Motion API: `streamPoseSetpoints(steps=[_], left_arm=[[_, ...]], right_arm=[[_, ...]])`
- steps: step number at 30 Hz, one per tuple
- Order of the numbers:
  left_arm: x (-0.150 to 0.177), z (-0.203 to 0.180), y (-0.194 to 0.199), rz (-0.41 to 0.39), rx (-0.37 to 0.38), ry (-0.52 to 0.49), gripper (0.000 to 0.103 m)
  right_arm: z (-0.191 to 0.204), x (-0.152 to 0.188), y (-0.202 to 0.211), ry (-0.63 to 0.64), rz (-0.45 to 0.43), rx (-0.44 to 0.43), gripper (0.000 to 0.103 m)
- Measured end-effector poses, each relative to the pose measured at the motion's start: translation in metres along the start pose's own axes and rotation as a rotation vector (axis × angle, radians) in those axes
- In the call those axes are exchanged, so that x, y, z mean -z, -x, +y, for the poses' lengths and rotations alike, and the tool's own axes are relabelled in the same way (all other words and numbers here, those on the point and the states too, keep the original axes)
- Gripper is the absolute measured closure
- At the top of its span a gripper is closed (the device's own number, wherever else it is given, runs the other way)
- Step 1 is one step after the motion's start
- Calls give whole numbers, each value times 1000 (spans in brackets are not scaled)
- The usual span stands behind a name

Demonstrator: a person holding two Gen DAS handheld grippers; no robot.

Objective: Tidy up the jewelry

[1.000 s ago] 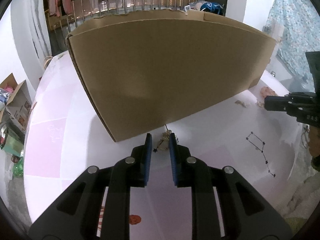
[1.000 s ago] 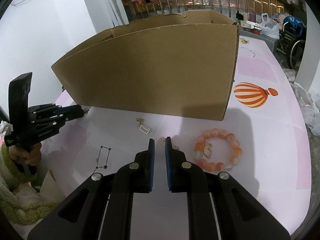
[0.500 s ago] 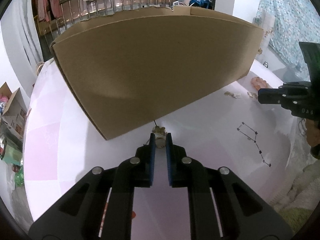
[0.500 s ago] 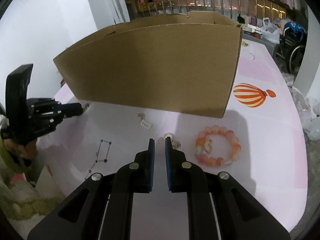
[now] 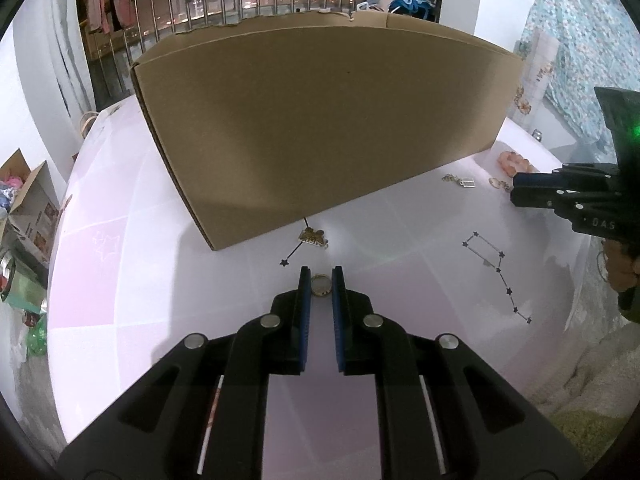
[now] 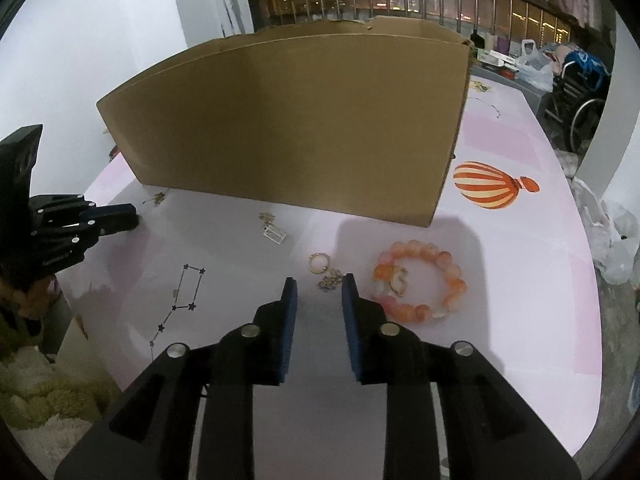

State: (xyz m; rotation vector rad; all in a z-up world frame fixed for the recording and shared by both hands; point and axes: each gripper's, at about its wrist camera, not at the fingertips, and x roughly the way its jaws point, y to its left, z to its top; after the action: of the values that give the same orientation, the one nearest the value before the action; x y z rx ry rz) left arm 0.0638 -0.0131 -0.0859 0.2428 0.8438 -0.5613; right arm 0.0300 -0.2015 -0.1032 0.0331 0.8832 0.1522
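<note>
Left tongs [image 5: 320,280] now gripping ring [image 5: 321,284], right tongs [image 6: 319,286] opening

My left gripper [image 5: 320,280] is matte black plastic, its two fingers [image 5: 301,312] lined with ribbed blue pads. Round silver screw heads sit along each angular link, and thin white strips run down the inner arms. My right gripper [image 6: 318,292] is built the same: black body, blue pads, silver screws. Seen from the left camera, its side carries pale raised lettering and a green light glows on its black housing. A fuzzy yellow-green sleeve [image 6: 28,392] covers my left arm.
</note>
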Motion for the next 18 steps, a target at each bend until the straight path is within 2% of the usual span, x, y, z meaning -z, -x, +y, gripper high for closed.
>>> streamPoseSetpoints(steps=[11, 18], left_arm=[[0, 1, -1, -6, 2, -1, 94], [2, 2, -1, -8, 2, 0, 94]], right_arm=[[-2, -8, -9, 39, -10, 21, 81], [-8, -11, -8, 20, 9, -11, 96]])
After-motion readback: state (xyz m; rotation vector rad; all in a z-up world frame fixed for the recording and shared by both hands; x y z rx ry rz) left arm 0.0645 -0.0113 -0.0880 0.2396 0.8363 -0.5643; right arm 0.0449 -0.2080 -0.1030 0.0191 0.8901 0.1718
